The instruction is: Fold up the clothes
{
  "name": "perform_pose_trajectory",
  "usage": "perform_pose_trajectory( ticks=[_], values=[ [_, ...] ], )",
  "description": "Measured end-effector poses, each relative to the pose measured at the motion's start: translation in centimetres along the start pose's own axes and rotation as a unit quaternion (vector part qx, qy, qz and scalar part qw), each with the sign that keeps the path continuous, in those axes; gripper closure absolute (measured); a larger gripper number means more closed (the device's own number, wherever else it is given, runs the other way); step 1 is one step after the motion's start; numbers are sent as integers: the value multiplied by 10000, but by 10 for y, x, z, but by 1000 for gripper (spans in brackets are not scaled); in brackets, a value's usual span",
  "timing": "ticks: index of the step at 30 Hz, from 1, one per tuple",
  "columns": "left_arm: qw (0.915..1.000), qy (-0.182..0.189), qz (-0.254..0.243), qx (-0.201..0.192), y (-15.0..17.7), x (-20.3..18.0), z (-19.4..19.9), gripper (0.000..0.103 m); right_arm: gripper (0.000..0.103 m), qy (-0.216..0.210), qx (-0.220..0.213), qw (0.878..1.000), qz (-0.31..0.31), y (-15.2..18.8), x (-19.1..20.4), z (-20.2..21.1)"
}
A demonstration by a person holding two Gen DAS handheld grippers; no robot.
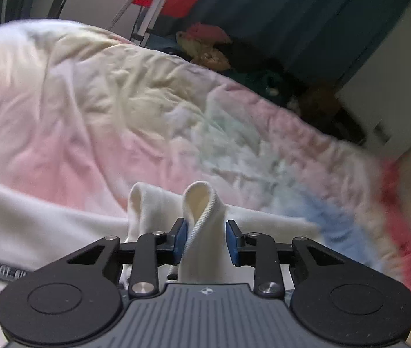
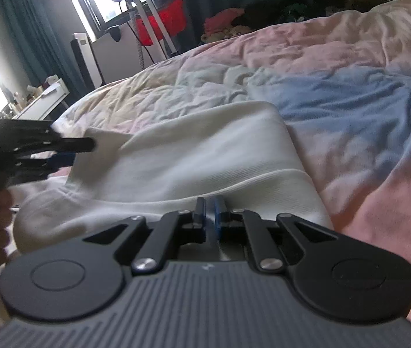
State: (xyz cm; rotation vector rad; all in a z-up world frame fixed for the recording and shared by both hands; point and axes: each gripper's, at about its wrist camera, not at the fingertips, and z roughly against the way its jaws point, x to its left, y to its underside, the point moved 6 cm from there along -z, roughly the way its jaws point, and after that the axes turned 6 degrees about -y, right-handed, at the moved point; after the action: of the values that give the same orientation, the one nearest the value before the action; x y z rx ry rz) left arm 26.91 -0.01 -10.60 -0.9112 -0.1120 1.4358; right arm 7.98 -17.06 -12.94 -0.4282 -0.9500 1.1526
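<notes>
Fabric fills both grips: the left gripper [image 1: 205,239] has a ribbed fold of the white garment [image 2: 199,156] bunched between its blue pads, and the right gripper [image 2: 210,216] is pinched tight on the near hem. From there the garment runs away across the pastel quilt [image 2: 336,92], left grip raised at its far-left corner (seen blurred). Any fold likely carries that nearer hem forward.

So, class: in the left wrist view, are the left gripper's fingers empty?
No, a bunched fold of the white garment stands between the left gripper pads.
</notes>
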Motion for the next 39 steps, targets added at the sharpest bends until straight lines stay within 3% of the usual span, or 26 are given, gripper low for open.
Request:
perform_pose_trajectory(
  ticks=[2, 4, 8, 11, 13, 16, 18, 20, 23, 26, 30, 34, 36, 37, 38, 39],
  values=[
    [9990, 320, 311, -45, 0, 9, 19, 38, 96, 12, -6, 10000, 55, 0, 2, 1],
    [9977, 555, 386, -37, 7, 12, 39, 30, 95, 33, -1, 9999, 101, 0, 3, 0],
    [9966, 812, -146, 74, 33, 3, 69, 20, 95, 20, 2, 10000, 63, -1, 3, 2],
    [9916, 727, -1036, 254, 59, -11, 71, 20, 95, 22, -2, 10000, 74, 0, 4, 4],
    [9832, 559, -1688, 408, 73, -19, 66, 20, 95, 26, 2, 9999, 107, 1, 6, 5],
    [9736, 692, -2128, 444, 85, -26, 61, 29, 95, 32, -29, 9998, 207, 2, 9, 8],
    [9662, 735, -2456, 259, 89, -32, 62, 35, 95, 30, -74, 9996, 283, 3, 10, 8],
    [9575, 783, -2776, 15, 92, -39, 66, 48, 95, 53, -121, 9993, 355, 4, 12, 7],
    [9537, 1401, -2662, 27, 93, -44, 76, 67, 95, 29, -177, 9992, 352, 3, 12, 7],
    [9497, 2013, -2395, 115, 95, -42, 81, 65, 95, -5, -221, 9988, 445, 2, 17, 7],
    [9560, 1946, -2148, 452, 103, -31, 59, 57, 95, -2, -209, 9979, 613, 4, 22, 6],
    [9540, 1548, -2488, 635, 116, -33, 41, 58, 95, -14, -234, 9981, 577, 4, 21, 8],
    [9574, 1328, -2515, 505, 115, -36, 40, 65, 95, -29, -266, 9982, 529, 2, 20, 9],
    [9610, 1311, -2385, 498, 112, -35, 39, 79, 95, -41, -280, 9983, 511, 2, 19, 9],
    [9645, 1337, -2225, 498, 109, -33, 41, 85, 95, -62, -289, 9983, 503, 1, 20, 9],
    [9678, 1364, -2058, 484, 106, -32, 44, 86, 95, -80, -298, 9983, 503, 0, 20, 9]
  ],
)
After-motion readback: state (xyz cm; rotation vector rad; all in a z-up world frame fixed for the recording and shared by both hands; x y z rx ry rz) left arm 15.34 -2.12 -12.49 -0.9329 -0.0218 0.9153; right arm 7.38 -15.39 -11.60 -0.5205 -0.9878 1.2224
